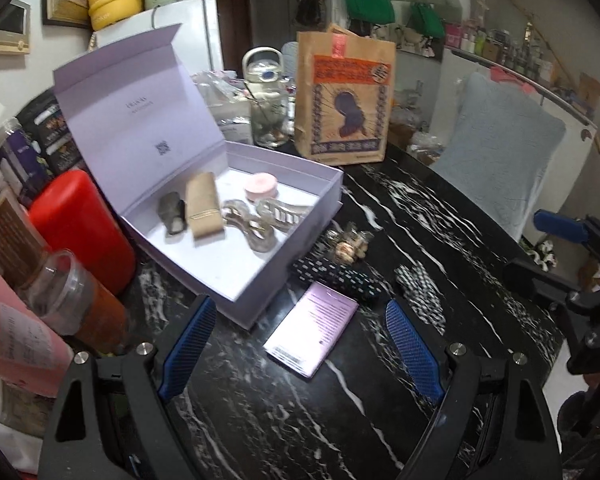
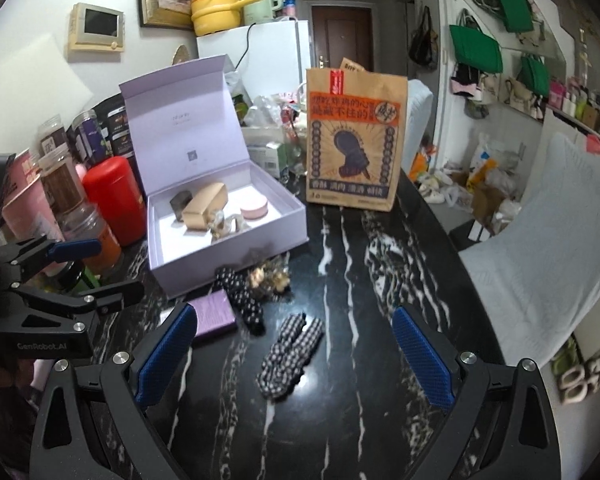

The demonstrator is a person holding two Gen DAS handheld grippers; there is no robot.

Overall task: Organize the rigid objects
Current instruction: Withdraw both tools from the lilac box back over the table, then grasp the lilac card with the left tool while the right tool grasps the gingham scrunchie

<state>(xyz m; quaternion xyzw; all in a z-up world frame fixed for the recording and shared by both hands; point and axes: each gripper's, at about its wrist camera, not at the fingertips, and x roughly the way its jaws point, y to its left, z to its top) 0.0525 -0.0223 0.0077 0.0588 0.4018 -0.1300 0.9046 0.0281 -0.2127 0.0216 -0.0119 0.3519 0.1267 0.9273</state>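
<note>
An open lavender box (image 1: 290,264) with its lid up holds a tan carton (image 1: 204,208), a pink jar (image 1: 260,187), clear hair clips (image 1: 256,224) and a grey item (image 1: 172,212). In front of it on the black marble table (image 1: 300,420) lie a small purple carton (image 1: 312,330), a black dotted clip (image 1: 338,280), a flowery clip (image 1: 348,242) and a checked clip (image 1: 420,292). My left gripper (image 1: 300,350) is open above the purple carton without touching it. My right gripper (image 2: 294,356) is open, and the checked clip (image 2: 290,354) lies on the table between its fingers.
A red canister (image 1: 80,224), jars (image 1: 76,300) and a pink pack (image 1: 16,336) crowd the table's left side. A brown paper bag (image 2: 354,140) stands behind the box (image 2: 228,260). A grey chair back (image 2: 548,240) stands right of the table. The left gripper (image 2: 118,266) shows at the left of the right wrist view.
</note>
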